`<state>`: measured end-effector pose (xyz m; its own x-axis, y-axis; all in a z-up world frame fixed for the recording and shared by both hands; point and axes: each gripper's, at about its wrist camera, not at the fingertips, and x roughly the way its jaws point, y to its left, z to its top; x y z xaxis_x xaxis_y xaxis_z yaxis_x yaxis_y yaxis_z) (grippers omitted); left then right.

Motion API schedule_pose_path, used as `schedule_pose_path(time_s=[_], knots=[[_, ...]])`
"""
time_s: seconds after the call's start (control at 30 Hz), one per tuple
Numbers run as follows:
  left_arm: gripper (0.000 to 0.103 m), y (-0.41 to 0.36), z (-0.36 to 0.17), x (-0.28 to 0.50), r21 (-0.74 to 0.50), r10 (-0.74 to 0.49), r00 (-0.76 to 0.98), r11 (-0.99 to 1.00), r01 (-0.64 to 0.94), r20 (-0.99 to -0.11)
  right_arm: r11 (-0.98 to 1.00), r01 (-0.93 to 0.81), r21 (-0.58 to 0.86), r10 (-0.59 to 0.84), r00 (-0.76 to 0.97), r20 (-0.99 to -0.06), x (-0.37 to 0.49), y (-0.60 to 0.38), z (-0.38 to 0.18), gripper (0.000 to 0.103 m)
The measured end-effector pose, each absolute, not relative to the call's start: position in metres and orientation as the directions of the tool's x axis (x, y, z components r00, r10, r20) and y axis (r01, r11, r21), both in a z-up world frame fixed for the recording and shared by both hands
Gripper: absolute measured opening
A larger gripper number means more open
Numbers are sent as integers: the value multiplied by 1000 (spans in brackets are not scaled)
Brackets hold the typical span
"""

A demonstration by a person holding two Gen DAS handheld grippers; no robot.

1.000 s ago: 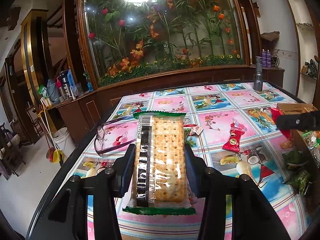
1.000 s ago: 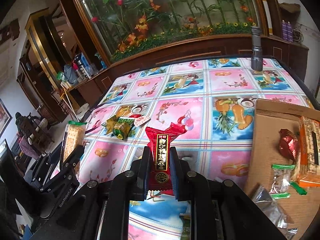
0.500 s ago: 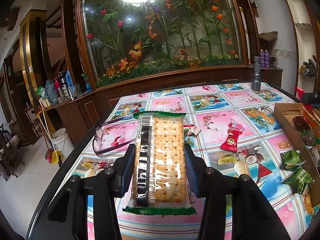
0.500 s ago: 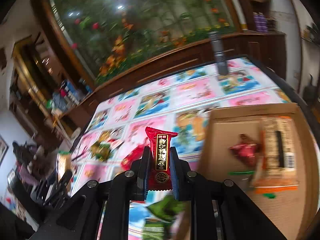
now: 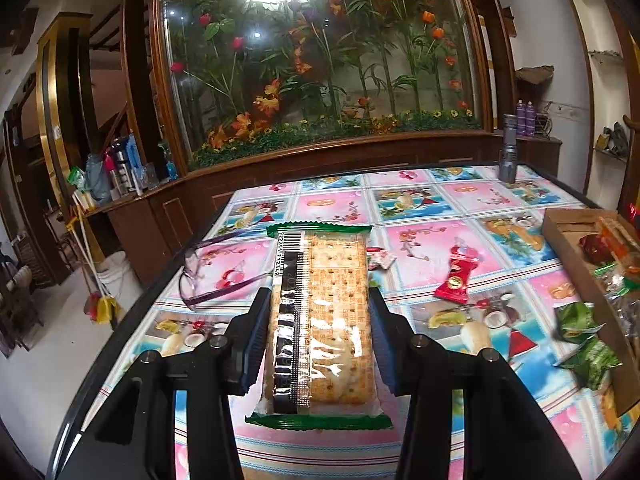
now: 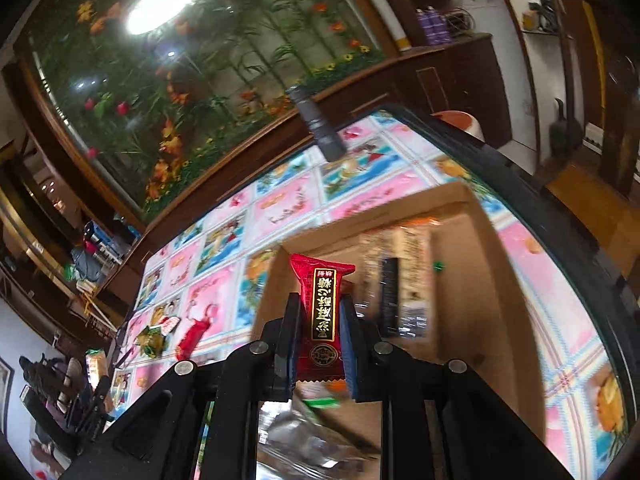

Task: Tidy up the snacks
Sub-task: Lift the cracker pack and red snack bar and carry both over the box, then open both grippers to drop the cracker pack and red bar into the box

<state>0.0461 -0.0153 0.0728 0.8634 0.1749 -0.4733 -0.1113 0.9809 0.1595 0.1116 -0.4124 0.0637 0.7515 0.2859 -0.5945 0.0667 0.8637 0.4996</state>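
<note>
My left gripper [image 5: 318, 300] is shut on a clear cracker pack [image 5: 324, 316] with green ends, held above the patterned tablecloth. My right gripper [image 6: 320, 304] is shut on a small red candy packet [image 6: 323, 312] with gold lettering and hangs tilted over the cardboard box [image 6: 460, 280]. That box [image 5: 568, 240] lies at the table's right side and holds several wrapped snacks. A second red packet [image 5: 456, 276] lies loose on the cloth, and green packets [image 5: 580, 332] rest by the box's near edge.
Purple glasses [image 5: 208, 276] lie at the table's left edge. A grey flashlight [image 5: 508, 156] stands at the far right corner. Small wrapped sweets [image 5: 380, 258] sit behind the cracker pack. A wooden cabinet with a flower display [image 5: 320, 80] runs behind the table.
My right gripper has swung right with the red packet, from over the tablecloth to over the cardboard box, and has rolled so the view tilts. The left gripper has kept still.
</note>
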Motion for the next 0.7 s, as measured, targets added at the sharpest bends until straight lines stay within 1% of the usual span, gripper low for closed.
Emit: schedule_pose_path(time_s=[0.13,0.23,0.4,0.5,0.57,0.7], knots=[[45,-29,72,46,107,109,862,992,-64,-495,855,105,507,270,745,-610,110,-428,56,19],[45,-54,78,43,89,45,864,996,-1,-501,846,109,521,279,743,-608,109,-433,55,19],[45,-113,93,35,-23,-160,842,985,174,-516,852,91,516,288,742,-605,109,-430,58,19],[45,-155,98,38,-137,-327,779,943,302,-535,845,91,526,297,738,-606,108,-432,57,19],[45,-179,95,41,-210,-414,719,909,360,-559,844,92,529,300,736,-607,107,-434,57,19],[45,-221,77,50,-284,-506,613,858,427,-607,842,94,531,306,728,-614,105,-437,55,19]])
